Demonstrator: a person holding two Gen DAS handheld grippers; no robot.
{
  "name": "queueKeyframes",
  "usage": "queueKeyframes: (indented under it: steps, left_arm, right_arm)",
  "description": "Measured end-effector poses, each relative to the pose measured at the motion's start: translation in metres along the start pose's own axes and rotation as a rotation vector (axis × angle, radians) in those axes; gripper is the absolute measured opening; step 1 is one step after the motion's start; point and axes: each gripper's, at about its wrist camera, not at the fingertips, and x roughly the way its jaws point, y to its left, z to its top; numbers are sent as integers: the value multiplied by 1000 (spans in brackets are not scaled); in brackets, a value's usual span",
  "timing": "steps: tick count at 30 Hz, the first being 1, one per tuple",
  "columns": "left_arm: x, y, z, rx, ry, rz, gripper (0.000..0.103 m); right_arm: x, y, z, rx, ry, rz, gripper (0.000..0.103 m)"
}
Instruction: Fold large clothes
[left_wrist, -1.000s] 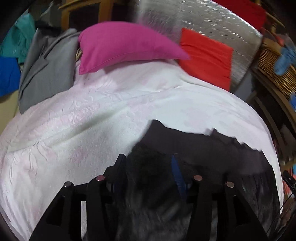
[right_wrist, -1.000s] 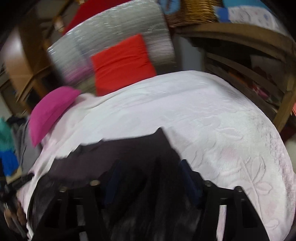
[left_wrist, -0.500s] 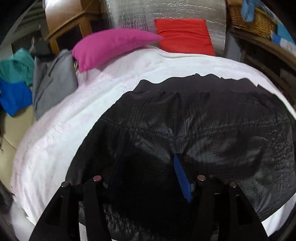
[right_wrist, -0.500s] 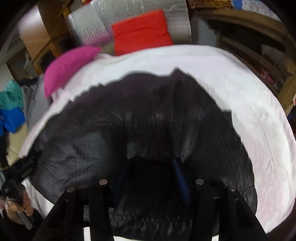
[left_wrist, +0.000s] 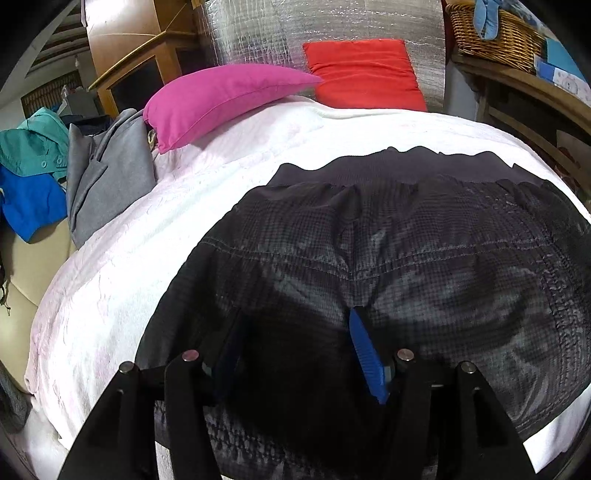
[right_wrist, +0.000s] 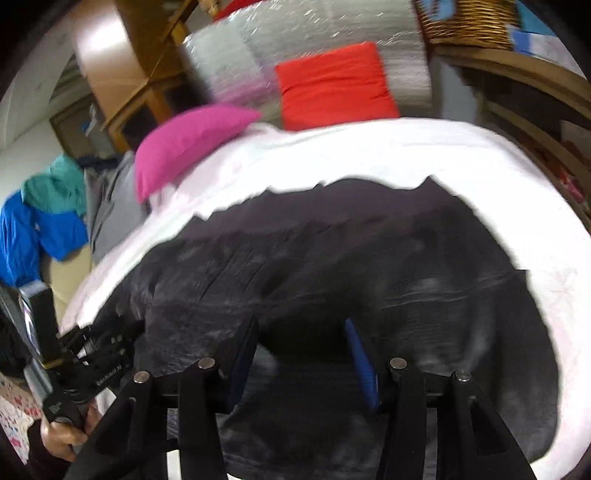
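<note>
A large black checked garment (left_wrist: 424, 251) with a dark ribbed hem at its far edge lies spread on the white bedspread (left_wrist: 147, 229); it also shows in the right wrist view (right_wrist: 332, 266). My left gripper (left_wrist: 295, 332) hovers over its near part with blue-padded fingers (left_wrist: 364, 350) apart and nothing between them. My right gripper (right_wrist: 299, 339) stands over the near part too, fingers (right_wrist: 360, 358) apart and empty. The left gripper's handle and hand show at the left of the right wrist view (right_wrist: 74, 369).
A pink pillow (left_wrist: 221, 99) and a red cushion (left_wrist: 365, 75) lie at the bed's far end against a silver panel. Grey (left_wrist: 107, 173), teal and blue clothes (left_wrist: 29, 199) pile at the left. A wicker basket (left_wrist: 491, 33) sits on a wooden shelf at the right.
The black garment, bunched at the grippers a second ago, now lies spread flat over the bed. Both grippers have drawn back toward the near edge with their fingers apart.
</note>
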Motion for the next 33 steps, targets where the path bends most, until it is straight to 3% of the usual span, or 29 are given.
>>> queueKeyframes:
  steps: [6, 11, 15, 21, 25, 27, 33]
  left_arm:
    - [1, 2, 1, 5, -2, -2, 62]
    - [2, 3, 1, 0, 0, -6, 63]
    - [3, 4, 2, 1, -2, -6, 63]
    - [3, 4, 1, 4, -4, -6, 64]
    - [4, 5, 1, 0, -4, -5, 64]
    - [3, 4, 1, 2, -4, -2, 64]
    - [-3, 15, 3, -41, -2, 15, 64]
  right_arm:
    - [41, 7, -10, -17, 125, -66, 53]
    - [43, 6, -12, -35, 126, -62, 53]
    - [12, -8, -9, 14, 71, -44, 53]
    - [-36, -51, -6, 89, -49, -223, 53]
    - [-21, -81, -11, 164, 34, -303, 53]
    - [-7, -89, -15, 167, 83, -303, 54]
    - [-8, -87, -13, 166, 66, -300, 57]
